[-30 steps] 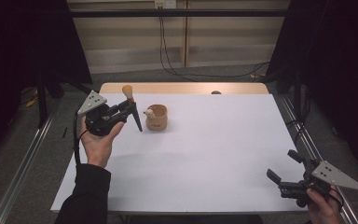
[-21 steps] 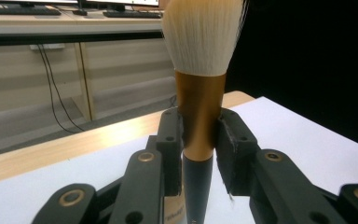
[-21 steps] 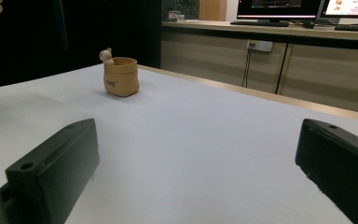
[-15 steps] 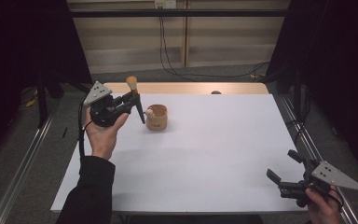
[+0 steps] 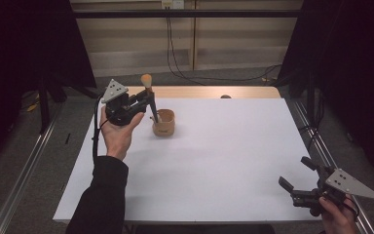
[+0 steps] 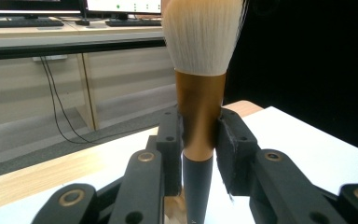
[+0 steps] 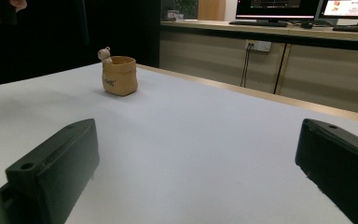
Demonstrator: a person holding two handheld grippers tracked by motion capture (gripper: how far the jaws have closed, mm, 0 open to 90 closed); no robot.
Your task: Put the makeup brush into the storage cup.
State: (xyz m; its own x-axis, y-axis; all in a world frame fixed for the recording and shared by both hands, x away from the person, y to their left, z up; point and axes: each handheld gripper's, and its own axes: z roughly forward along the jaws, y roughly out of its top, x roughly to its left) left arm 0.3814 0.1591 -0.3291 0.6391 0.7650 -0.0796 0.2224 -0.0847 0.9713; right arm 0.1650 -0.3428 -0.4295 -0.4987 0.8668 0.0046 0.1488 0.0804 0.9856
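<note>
Nearest, at the table's near right corner in the high view, the right gripper sits low in the person's right hand with its jaws spread wide and nothing between them; the grey three-cornered plate on top points off toward the right edge. From the right gripper view its two black jaws rise at either side of the frame, far apart, with bare white tabletop between them and the small tan pot standing well beyond, toward the far left. Further up the table on the left side, a dark sleeve leads to the left hand, which lifts the left gripper above the table's far left part. Its jaws are clamped on a makeup brush, held upright with the pale bristle head at the top. In the left gripper view the pads press on both sides of the brush's copper-coloured ferrule, just above the dark handle, and the white bristles fan out overhead. The handle's lower end points down at the tan pot, which stands just right of the gripper on the white surface; whether the tip is inside the pot or just behind its rim I cannot tell. Beyond the white sheet runs a strip of wooden table edge, then cables on the floor
</note>
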